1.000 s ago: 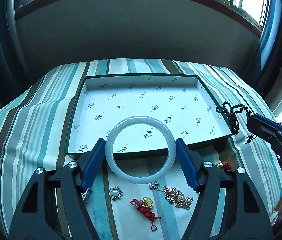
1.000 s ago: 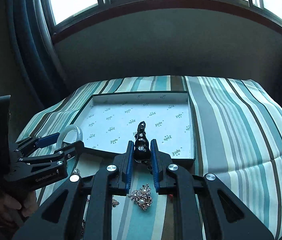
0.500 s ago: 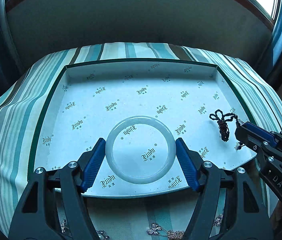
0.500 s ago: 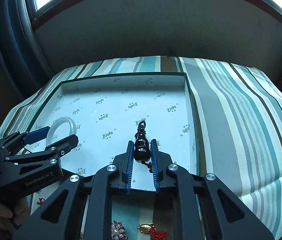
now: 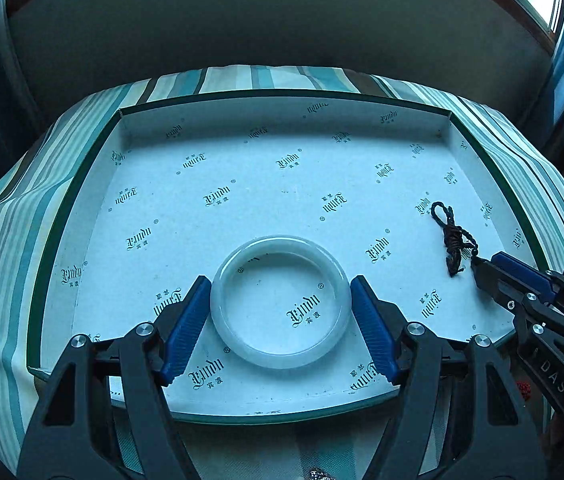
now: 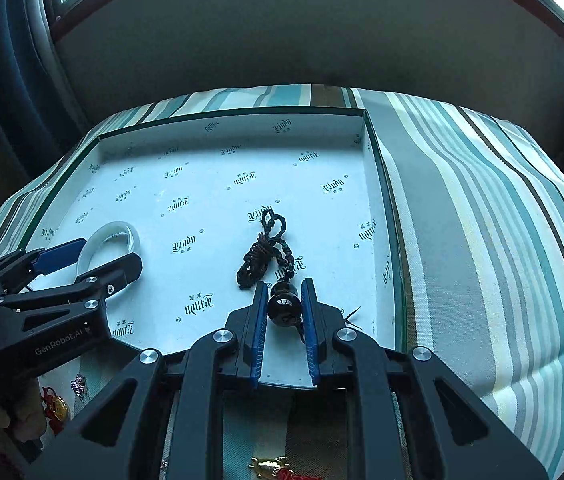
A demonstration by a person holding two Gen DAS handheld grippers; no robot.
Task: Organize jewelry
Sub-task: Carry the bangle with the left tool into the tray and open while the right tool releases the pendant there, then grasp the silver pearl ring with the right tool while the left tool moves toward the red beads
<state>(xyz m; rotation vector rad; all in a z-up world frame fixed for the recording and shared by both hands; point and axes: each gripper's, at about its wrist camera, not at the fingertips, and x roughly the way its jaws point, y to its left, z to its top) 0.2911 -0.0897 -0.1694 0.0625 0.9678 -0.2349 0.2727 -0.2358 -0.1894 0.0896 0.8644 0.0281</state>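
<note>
A white jade bangle (image 5: 280, 302) sits between the blue pads of my left gripper (image 5: 280, 286), low over the floor of the shallow white printed box (image 5: 242, 184); it also shows in the right wrist view (image 6: 110, 240). My right gripper (image 6: 283, 292) holds a dark bead pendant (image 6: 284, 306) between its pads, and the pendant's black braided cord (image 6: 264, 252) lies on the box floor (image 6: 202, 184). In the left wrist view the cord (image 5: 451, 240) lies near the box's right side, in front of the right gripper's fingertips (image 5: 485, 268).
The box rests on a striped teal, white and brown cloth (image 6: 461, 220). Loose jewelry lies on the cloth in front of the box: a gold and red charm (image 6: 56, 406), a small sparkly piece (image 6: 78, 384) and a gold piece (image 6: 270, 466). A dark wall and windows stand behind.
Both grippers have moved forward and down over the box. The bangle now sits low over the box floor, and the pendant's cord has come to rest on the floor.
</note>
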